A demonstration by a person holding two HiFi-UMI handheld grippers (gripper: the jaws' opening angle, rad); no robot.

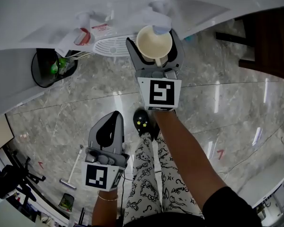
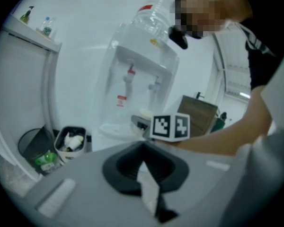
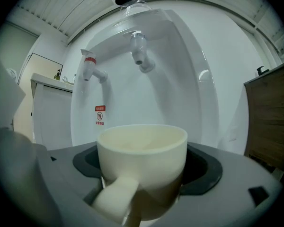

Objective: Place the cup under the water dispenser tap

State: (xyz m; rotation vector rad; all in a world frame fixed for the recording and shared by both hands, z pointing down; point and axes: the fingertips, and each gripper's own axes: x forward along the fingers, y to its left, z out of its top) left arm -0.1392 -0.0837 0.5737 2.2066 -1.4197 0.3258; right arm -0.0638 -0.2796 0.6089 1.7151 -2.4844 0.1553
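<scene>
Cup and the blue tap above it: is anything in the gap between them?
Nothing. The right gripper view shows the cup below the blue tap, with bare air between and only the dispenser's white wall behind.

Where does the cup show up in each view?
Head view: the cup is top centre, beside the dispenser.
Left gripper view: a small pale shape at centre, likely the cup.
Right gripper view: lower centre, held in the right gripper.
Shared landmark: the red tap.

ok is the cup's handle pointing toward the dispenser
No, the cup has its handle pointing back at the camera, away from the dispenser.
</scene>
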